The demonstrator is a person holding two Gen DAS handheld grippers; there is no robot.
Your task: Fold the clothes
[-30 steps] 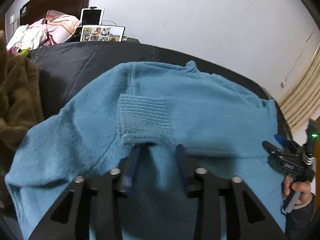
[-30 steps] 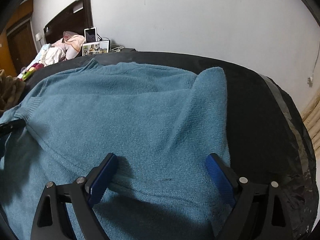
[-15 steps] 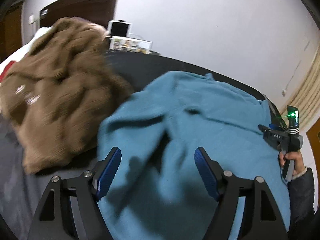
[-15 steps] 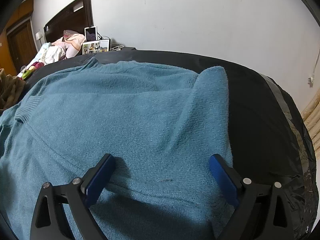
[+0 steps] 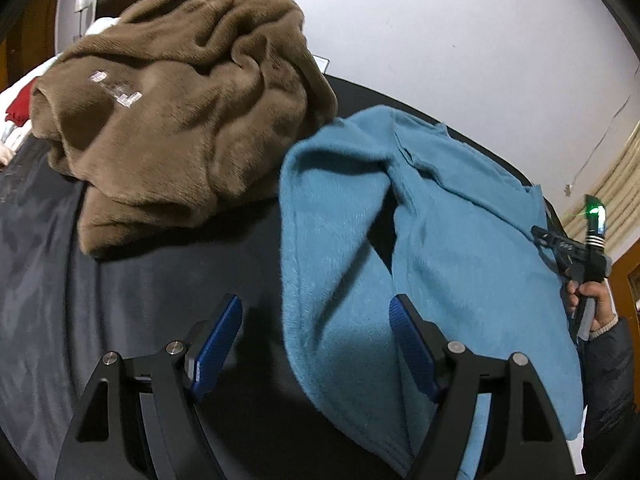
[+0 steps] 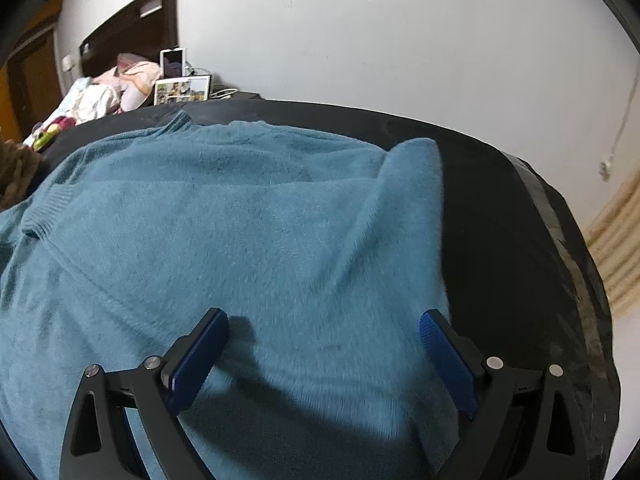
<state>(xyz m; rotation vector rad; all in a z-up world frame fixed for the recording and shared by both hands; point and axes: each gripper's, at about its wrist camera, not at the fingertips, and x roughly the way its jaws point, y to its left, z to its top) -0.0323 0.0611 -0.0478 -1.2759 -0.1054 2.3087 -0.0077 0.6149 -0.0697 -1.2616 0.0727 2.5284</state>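
Your left gripper point(image 5: 316, 332) and right gripper point(image 6: 324, 340) both hang with jaws spread wide, holding nothing, over the blue sweater point(image 6: 240, 232) spread on the dark bed cover point(image 5: 120, 280). A brown blanket point(image 5: 180, 92) lies heaped beside it, below a white wall point(image 6: 380, 32).

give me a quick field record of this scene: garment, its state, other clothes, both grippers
garment: blue sweater
state: spread on the black cover, one sleeve folded over the body, ribbed cuff showing
other clothes: crumpled brown fleece garment beside it
left hand-held gripper: open, holding nothing, over the sweater's edge
right hand-held gripper: open, holding nothing, over the sweater
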